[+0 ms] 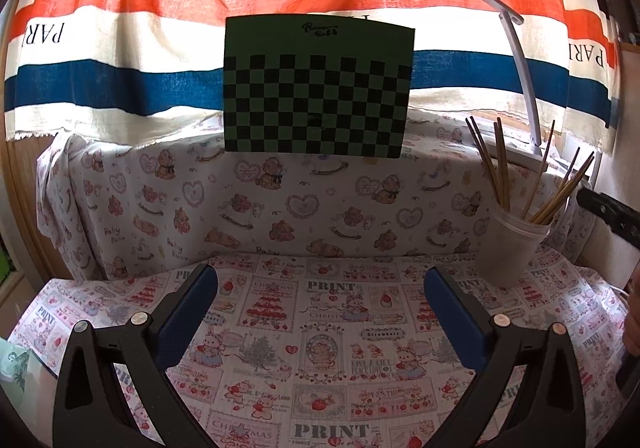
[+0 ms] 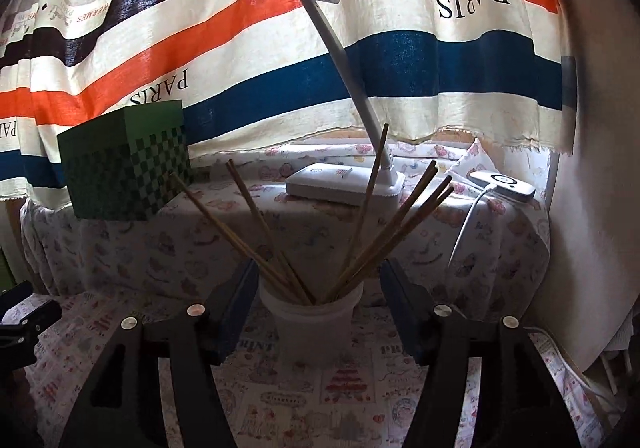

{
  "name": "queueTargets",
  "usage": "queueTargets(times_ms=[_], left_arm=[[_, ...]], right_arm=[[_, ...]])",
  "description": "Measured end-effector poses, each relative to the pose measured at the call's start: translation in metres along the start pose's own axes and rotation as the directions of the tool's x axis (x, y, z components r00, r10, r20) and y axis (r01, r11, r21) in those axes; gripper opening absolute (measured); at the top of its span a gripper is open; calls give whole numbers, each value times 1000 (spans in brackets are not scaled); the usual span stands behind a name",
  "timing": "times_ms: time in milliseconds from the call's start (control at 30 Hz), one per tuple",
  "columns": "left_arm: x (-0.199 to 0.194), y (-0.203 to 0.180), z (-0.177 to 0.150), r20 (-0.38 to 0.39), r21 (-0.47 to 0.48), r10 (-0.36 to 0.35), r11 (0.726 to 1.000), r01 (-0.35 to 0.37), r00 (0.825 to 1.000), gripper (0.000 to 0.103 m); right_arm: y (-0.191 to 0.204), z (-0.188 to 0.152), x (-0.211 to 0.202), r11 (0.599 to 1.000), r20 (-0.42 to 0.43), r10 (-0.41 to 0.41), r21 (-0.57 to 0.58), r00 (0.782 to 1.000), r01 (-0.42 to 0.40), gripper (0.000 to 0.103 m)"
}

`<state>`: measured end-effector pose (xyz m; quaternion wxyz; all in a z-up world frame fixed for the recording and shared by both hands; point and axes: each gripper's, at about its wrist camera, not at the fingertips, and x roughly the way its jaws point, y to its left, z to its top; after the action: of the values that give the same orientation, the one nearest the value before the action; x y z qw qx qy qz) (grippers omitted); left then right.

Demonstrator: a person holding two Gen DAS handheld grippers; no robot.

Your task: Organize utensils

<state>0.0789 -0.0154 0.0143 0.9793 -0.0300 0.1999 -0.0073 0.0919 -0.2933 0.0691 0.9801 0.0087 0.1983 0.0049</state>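
right gripper (image 2: 318, 310): jaws spread wide, nothing pinched; the white cup (image 2: 314, 322) is framed between the blue pads with a clear gap either side, pointed slightly downward.
left gripper (image 1: 320, 312): also held wide open over the printed tablecloth (image 1: 320, 348), nothing between the pads, tilted a bit down.
chopsticks (image 2: 360, 232): all seen standing in the cup, fanned out, tips up.
cup spot: near the tabletop's back right edge, by the cloth-covered ledge (image 1: 240, 188).
behind: green checkered box (image 2: 128, 164) and white desk lamp (image 2: 344, 180) are parked on the ledge, striped curtain (image 2: 400, 60) hung behind.
in the way: nothing spotted between the jaws and the cup.
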Motion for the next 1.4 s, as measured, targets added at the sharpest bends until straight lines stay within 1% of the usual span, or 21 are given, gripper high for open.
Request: queueTargets(times_ms=[67,100,133,200,267,300,433,500,533,633,767,900,967,1000,1200,1400], left_arm=[[-1,-1,-1,9,2,-4,1000,4,1000,102],[-1,-2,-2,14,4,-7,1000,7,1000,102],[-1,-3,-3,22,7,-9,1000,8,1000,102],[-3,-5,-3,39,23,-10,1000,9,999,102],[-6,-7,-4,59,35,-7,999,5,998,102],[-7,-8,-4,65,36,-8,999,6,998,102],[-8,-10,-6,76,21,-17,1000,16,997,102],[-8,-11,-9,90,1,3,1000,-4,996,102],[-9,-11,-11,100,-5,14,1000,-13,995,102],[-8,-20,-14,104,44,11,999,-15,994,102],[-11,-27,-16,113,69,-12,998,4,994,102],[-13,-30,-17,120,76,-14,997,5,993,102],[-14,-30,-17,116,70,-4,998,-4,993,102],[-14,-30,-17,119,67,0,998,-8,993,102],[-14,-29,-16,128,61,11,998,-18,992,102],[-13,-29,-16,125,64,3,998,-11,992,102]], right_arm=[[6,-9,-9,1000,23,20,-8,1000,-20,84],[9,-13,-15,1000,45,30,-12,999,-29,87],[12,-18,-21,999,73,40,-18,997,-39,88],[17,-24,-27,998,102,58,-32,993,-55,89],[22,-31,-27,994,88,98,-62,991,-93,89],[24,-34,-25,992,74,105,-73,992,-100,89],[25,-42,-20,995,74,84,-60,994,-80,90],[25,-45,-18,996,75,75,-63,994,-71,96],[27,-46,-18,995,74,71,-74,995,-65,103],[29,-48,-21,995,103,35,-100,994,-25,103],[30,-49,-24,994,124,26,-106,992,-13,103],[33,-53,-22,993,106,38,-117,994,-26,103],[36,-54,-17,991,55,68,-117,996,-61,103],[37,-55,-17,991,44,73,-113,996,-68,103],[35,-55,-17,996,48,40,-86,998,-35,103],[30,-56,-16,998,53,27,-66,998,-24,103]])
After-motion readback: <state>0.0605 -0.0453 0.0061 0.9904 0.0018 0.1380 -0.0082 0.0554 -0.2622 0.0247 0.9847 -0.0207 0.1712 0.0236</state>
